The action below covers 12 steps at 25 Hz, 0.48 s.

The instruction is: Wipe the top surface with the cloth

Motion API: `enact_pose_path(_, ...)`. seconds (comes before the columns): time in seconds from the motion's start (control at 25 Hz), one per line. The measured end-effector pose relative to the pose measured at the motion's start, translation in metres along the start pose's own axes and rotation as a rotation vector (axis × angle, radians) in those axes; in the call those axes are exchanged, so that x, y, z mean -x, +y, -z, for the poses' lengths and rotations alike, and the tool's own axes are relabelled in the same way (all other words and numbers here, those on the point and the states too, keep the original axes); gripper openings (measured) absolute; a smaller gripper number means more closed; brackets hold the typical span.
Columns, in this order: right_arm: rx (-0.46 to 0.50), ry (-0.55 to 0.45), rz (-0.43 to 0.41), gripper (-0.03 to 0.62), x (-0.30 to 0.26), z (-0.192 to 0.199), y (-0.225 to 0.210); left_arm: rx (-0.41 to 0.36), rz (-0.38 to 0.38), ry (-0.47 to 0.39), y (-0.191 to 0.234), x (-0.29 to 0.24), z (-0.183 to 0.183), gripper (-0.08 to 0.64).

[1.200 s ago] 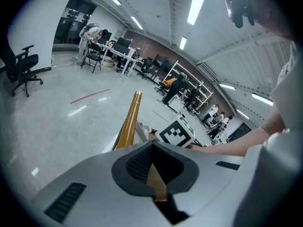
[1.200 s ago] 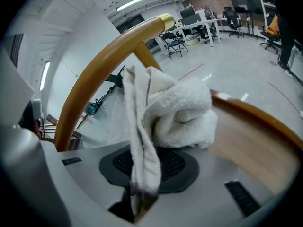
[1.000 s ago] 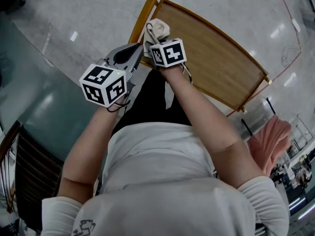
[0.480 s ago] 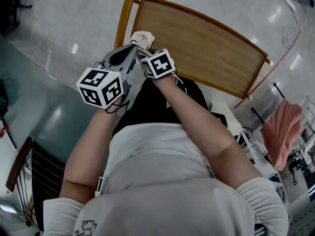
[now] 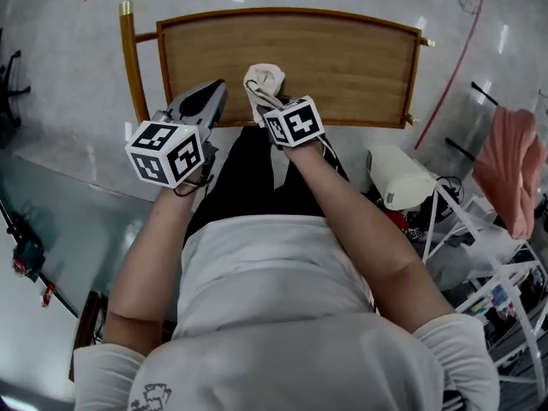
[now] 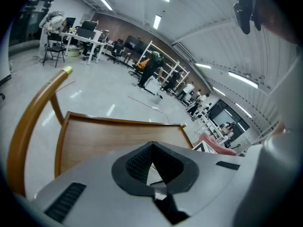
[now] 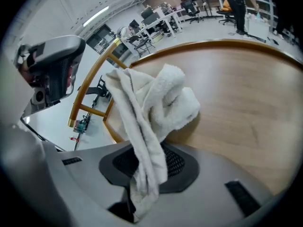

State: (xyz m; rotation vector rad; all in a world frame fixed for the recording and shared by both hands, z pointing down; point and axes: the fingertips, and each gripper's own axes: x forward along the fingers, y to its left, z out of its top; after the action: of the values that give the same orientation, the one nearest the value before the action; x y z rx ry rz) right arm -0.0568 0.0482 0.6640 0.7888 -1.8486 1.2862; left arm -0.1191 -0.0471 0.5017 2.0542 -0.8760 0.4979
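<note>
Gripping a bunched pale cloth at the near edge of the wooden top

From where I stand, the right gripper (image 5: 258,105) has its jaws clamped on the cloth (image 5: 264,81). It is a fluffy, cream-white rag: a folded strip runs back between the jaws, and a fat, rumpled lump sticks out at 12 o'clock over the wooden top (image 5: 351,58). Whether it touches the wood, I cannot tell. At 9 o'clock from the cloth, the left gripper (image 5: 214,92) is closed, tips together, holding nothing.
</note>
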Motion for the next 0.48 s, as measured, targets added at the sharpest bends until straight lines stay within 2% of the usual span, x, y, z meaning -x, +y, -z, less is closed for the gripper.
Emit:
enact_pose_path(0.28, -0.127, -0.052, 0.113, 0.100, 0.077, 0.045, -0.105, -0.070, 0.103, 0.080, -0.075, -0.080, -0.003, 0.006)
enact_pose_path(0.48, -0.188, -0.055, 0.178, 0.101, 0.128, 0.077, -0.170, -0.067, 0.137, 0.101, -0.116, -0.124, -0.008, 0.006)
